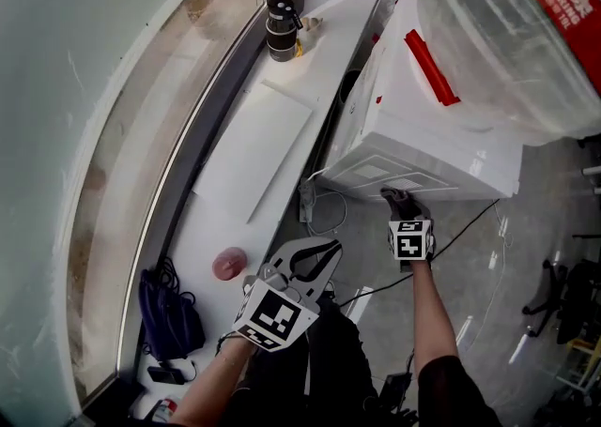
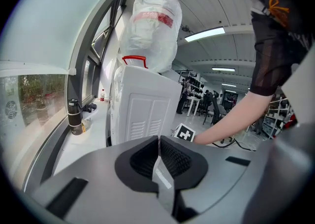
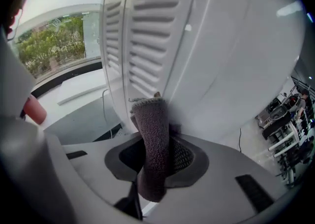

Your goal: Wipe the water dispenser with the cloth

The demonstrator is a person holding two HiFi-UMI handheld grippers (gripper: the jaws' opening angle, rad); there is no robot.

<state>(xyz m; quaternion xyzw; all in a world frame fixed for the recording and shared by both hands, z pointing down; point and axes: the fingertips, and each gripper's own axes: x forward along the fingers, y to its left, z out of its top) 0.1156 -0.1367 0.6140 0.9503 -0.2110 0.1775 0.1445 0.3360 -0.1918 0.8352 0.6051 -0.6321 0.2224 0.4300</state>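
Observation:
The white water dispenser (image 1: 427, 125) stands beside the window ledge, with a big clear water bottle (image 1: 512, 31) on top. My right gripper (image 1: 401, 198) is shut on a dark fleecy cloth (image 3: 153, 129) and holds it against the dispenser's vented panel (image 3: 147, 41), near that panel's lower edge. My left gripper (image 1: 329, 250) hangs to the left of the dispenser, shut and holding nothing. In the left gripper view its jaws (image 2: 158, 142) meet at the tips, and the dispenser (image 2: 142, 107) and the bottle (image 2: 150, 26) show beyond them.
A white window ledge (image 1: 254, 148) runs along the dispenser's left side and carries a black flask (image 1: 280, 29), a flat white board and a pink object (image 1: 229, 264). A dark blue bag (image 1: 167, 308) lies at the ledge's near end. Cables (image 1: 324, 214) trail on the floor.

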